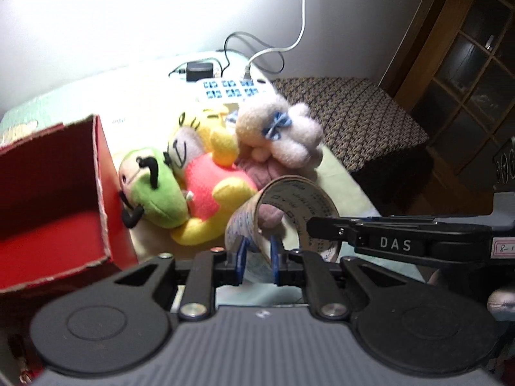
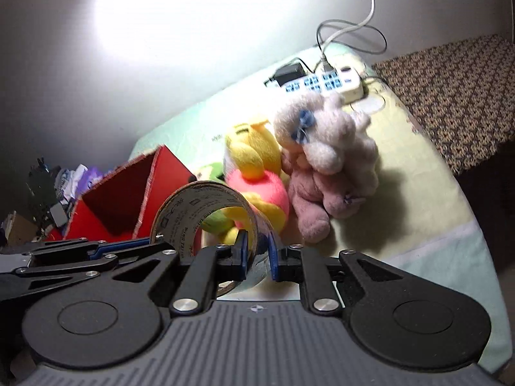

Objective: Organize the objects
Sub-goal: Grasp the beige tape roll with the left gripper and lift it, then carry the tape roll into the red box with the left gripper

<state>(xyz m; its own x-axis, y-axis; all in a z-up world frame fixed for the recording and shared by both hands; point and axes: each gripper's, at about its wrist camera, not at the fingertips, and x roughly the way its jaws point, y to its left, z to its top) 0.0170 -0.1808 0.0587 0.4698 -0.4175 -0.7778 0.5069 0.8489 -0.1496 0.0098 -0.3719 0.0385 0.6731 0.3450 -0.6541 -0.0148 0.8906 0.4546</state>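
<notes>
A roll of printed packing tape (image 1: 289, 206) hangs just above the bed, held from two sides. In the left wrist view my left gripper (image 1: 257, 254) is shut on the roll's near wall, one blue pad inside the ring and one outside. My right gripper (image 1: 310, 225) comes in from the right onto the roll's far rim. In the right wrist view my right gripper (image 2: 258, 252) pinches the wall of the tape roll (image 2: 199, 206) in the same way, and the left gripper (image 2: 154, 241) reaches in from the left. An open red cardboard box (image 1: 64, 209) stands at the left.
A pile of plush toys lies behind the roll: a green one (image 1: 154, 193), a yellow bear in pink (image 1: 212, 186), a white fluffy one with a blue bow (image 1: 283, 135) and a mauve one (image 2: 309, 206). A power strip (image 1: 231, 91) with cables sits at the back. A patterned seat (image 1: 354, 119) stands at the right.
</notes>
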